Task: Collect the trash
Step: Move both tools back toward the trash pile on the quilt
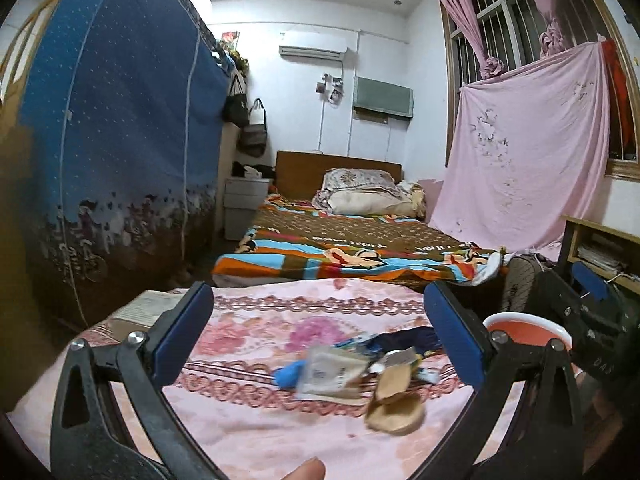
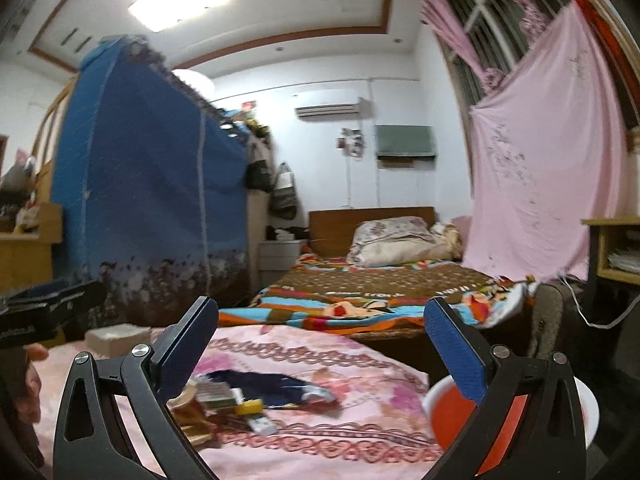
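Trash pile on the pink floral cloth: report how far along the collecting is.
Done: nothing visibly; the red bin with the white rim looks empty. In hand: nothing; left gripper and right gripper are open above the cloth. Left: the whole pile of wrappers and packets.

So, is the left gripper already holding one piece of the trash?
No. The left gripper is open and empty, and the trash pile lies on the pink floral cloth beyond its fingers.

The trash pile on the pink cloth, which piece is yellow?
The small yellow block at the front of the pile, just right of the green packet. The other pieces are green, white, tan or dark blue, like the navy wrapper behind it.
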The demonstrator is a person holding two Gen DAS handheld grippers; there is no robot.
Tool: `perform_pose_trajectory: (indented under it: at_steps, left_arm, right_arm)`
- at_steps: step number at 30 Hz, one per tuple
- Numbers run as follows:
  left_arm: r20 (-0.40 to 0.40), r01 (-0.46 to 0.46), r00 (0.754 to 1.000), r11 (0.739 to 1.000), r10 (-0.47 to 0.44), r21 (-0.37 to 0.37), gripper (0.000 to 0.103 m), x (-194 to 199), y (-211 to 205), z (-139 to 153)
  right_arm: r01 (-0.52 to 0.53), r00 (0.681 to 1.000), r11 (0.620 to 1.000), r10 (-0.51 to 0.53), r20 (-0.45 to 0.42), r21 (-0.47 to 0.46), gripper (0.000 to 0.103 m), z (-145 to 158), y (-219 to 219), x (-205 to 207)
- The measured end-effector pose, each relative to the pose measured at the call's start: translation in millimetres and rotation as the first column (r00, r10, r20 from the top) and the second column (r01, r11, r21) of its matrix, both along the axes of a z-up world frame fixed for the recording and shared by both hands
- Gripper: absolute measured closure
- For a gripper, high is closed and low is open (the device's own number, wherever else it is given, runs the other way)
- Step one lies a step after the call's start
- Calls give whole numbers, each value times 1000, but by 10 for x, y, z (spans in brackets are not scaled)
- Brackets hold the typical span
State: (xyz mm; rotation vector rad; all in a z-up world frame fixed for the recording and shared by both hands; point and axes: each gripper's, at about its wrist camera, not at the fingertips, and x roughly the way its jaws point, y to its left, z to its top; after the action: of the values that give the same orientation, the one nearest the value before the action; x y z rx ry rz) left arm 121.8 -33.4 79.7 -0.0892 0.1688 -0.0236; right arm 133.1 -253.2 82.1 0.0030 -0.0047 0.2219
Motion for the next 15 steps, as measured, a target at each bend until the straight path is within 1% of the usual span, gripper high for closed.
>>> perform_pose_trajectory:
  at_steps: [4,8,11,15]
  left_arm:
    - [-17,-17,1000,1000,17,13,11,-17,144,-52]
    - [-56,-26,998,999,27,23,11,2,255,-118]
    - [-99,-32,994,999,36,43,11,57,290,-179]
    - [-184,-30,982,998,40,55,12,176,314,-281]
  right_arm:
    - [-42,999,998,41,-24,-43,0,-58,160,36]
    - [-65,996,996,61,-72,-65,0,-134,257,120]
    - [-54,992,994,43,-117,-92,0,-146,338,207]
    - [-52,981,993,30,-190,-109,0,-189,374,353]
